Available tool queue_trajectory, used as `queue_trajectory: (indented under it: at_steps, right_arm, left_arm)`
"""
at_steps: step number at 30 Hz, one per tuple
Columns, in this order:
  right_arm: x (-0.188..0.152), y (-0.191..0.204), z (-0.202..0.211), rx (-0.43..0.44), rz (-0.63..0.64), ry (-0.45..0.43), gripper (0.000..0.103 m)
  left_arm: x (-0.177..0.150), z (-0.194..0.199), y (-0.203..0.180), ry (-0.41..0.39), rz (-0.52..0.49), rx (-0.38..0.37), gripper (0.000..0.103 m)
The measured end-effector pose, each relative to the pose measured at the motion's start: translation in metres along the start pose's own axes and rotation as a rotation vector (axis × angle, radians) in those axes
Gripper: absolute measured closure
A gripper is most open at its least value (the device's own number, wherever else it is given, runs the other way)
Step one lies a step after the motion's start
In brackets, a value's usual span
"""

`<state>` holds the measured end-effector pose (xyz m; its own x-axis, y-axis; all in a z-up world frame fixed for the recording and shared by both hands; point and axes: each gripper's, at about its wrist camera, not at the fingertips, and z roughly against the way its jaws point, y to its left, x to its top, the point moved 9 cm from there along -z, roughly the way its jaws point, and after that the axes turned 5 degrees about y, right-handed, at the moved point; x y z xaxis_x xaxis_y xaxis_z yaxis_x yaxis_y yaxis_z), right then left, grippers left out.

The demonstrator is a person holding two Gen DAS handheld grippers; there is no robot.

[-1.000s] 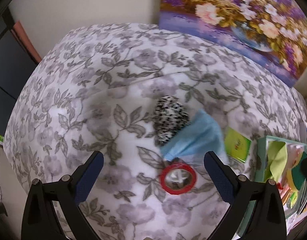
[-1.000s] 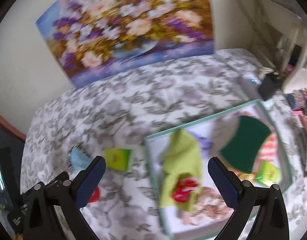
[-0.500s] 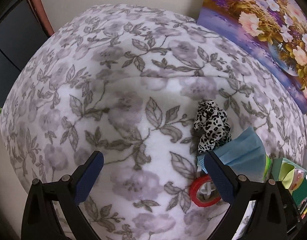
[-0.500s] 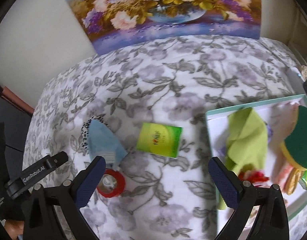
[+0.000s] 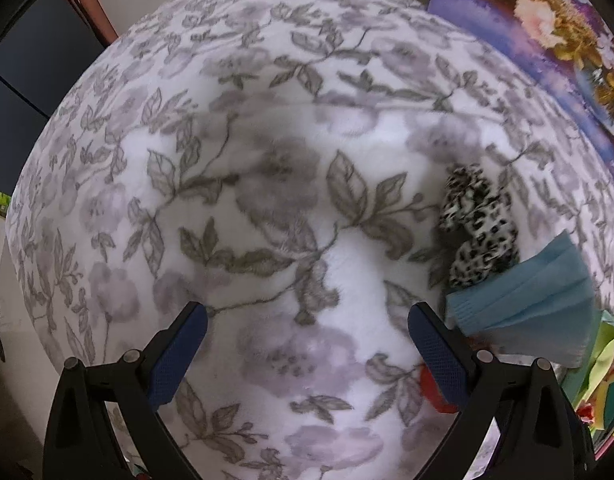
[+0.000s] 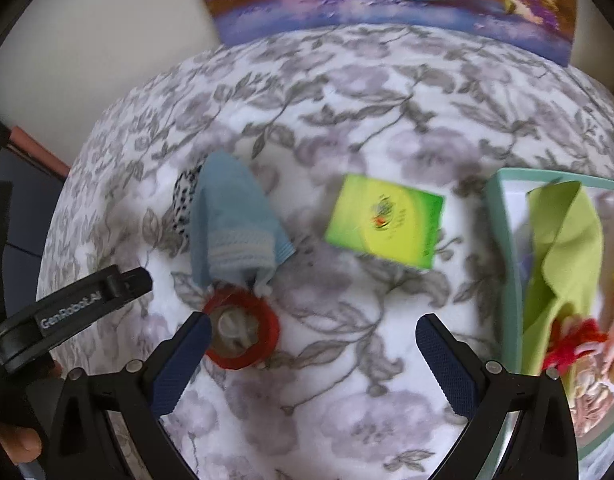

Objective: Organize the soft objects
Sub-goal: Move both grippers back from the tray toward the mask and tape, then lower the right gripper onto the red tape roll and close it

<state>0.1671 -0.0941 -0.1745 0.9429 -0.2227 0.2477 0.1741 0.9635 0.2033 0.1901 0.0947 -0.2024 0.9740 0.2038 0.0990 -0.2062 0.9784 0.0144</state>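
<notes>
Left gripper (image 5: 307, 344) jaws wide and empty over floral blanket (image 5: 267, 208), spotted scrunchie (image 5: 477, 226) touching blue mask (image 6: 237, 232), red tape roll (image 6: 241, 334) near, green packet (image 6: 385, 226) centre, right gripper (image 6: 313, 354) wide, empty, tray (image 6: 503, 264) far right.

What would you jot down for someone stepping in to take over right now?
Left tool: open, empty, over bare blanket.
Right tool: open, empty, over the blanket between the loose items and the tray.
Loose on the blanket: blue face mask partly over a leopard-print scrunchie, red ring beside them, green packet.
Done: green cloth and other items lie in the teal tray.
Left: tray the loose soft things.
</notes>
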Motion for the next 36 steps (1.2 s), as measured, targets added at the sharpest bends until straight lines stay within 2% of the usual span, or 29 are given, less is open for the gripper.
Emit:
queue_trajectory:
  at_steps: [4, 11, 15, 24, 29, 32, 34, 36]
  right_arm:
    - [-0.005, 0.011, -0.010, 0.001, 0.030, 0.022, 0.000]
    - [-0.011, 0.024, -0.023, -0.007, 0.063, 0.049, 0.000]
    - [-0.015, 0.034, -0.030, -0.017, 0.093, 0.060, 0.000]
    - [-0.017, 0.046, -0.045, -0.104, 0.149, 0.054, 0.001]
    - [-0.017, 0.050, -0.046, -0.156, 0.179, 0.032, 0.013]
    - [-0.016, 0.056, -0.044, -0.144, 0.186, 0.018, 0.024]
    - [-0.014, 0.061, -0.043, -0.133, 0.196, 0.011, 0.037]
    - [-0.014, 0.066, -0.042, -0.126, 0.206, 0.008, 0.042]
  left_arm:
    - [-0.004, -0.014, 0.007, 0.038, 0.016, -0.001, 0.003]
    - [0.000, -0.023, 0.033, 0.036, 0.057, 0.040, 0.003]
    - [-0.003, -0.032, 0.037, 0.059, 0.068, 0.033, 0.003]
    - [0.001, -0.031, 0.052, 0.040, 0.090, 0.024, 0.003]
    - [0.004, -0.024, 0.048, 0.024, 0.078, 0.021, 0.003]
    - [0.006, -0.022, 0.046, 0.020, 0.077, 0.015, 0.003]
    - [0.007, -0.020, 0.045, 0.017, 0.075, 0.013, 0.003]
    - [0.005, -0.017, 0.039, 0.015, 0.073, 0.011, 0.003]
